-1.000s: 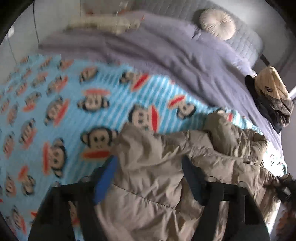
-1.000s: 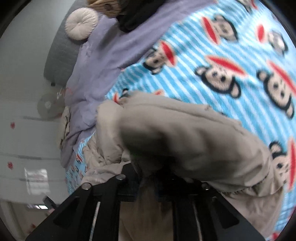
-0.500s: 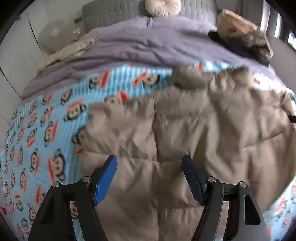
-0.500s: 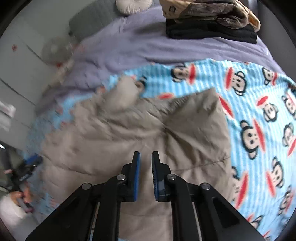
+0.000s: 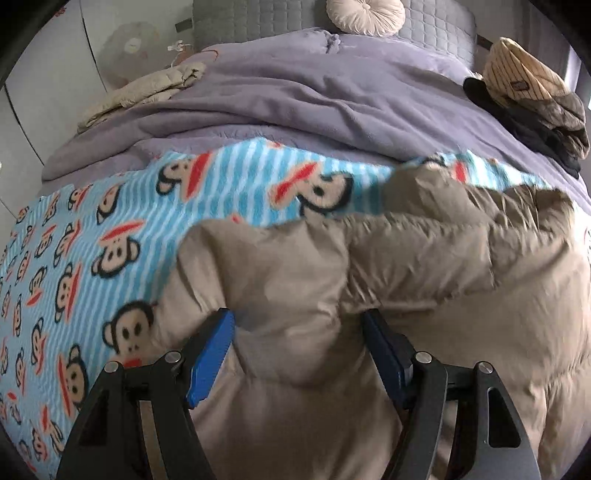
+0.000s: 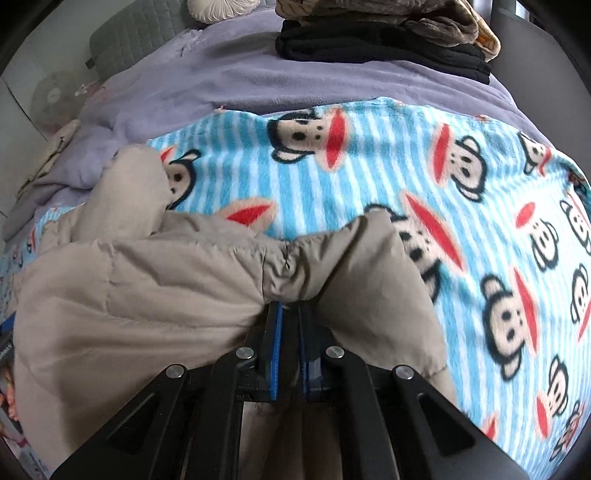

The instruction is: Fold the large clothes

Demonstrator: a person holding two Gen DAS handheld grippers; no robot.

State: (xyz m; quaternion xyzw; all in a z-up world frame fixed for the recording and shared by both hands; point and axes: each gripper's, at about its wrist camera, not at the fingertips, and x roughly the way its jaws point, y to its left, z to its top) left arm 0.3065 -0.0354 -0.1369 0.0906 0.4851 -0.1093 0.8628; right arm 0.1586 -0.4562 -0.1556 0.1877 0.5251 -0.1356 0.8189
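Note:
A beige puffer jacket point(image 5: 424, 266) lies spread on a blue monkey-print blanket point(image 5: 110, 229) on the bed. It also shows in the right wrist view point(image 6: 147, 288). My left gripper point(image 5: 297, 328) is open, its blue pads point(image 5: 210, 354) on either side of a puffed fold of the jacket at its left edge. My right gripper point(image 6: 290, 314) is shut on the jacket's hem edge, fabric bunched at the fingertips. One sleeve point(image 6: 129, 192) sticks up toward the far left.
A purple duvet point(image 5: 314, 96) covers the far half of the bed. A stack of folded clothes point(image 5: 532, 96) sits at the far right, also in the right wrist view point(image 6: 384, 40). A cream garment point(image 5: 144, 88) lies far left, a round cushion point(image 5: 365, 14) at the headboard.
The jacket went from bunched and lifted to spread on the blanket. Both grippers came lower and closer to it. The right gripper now pinches the hem; the left stays open around a fold.

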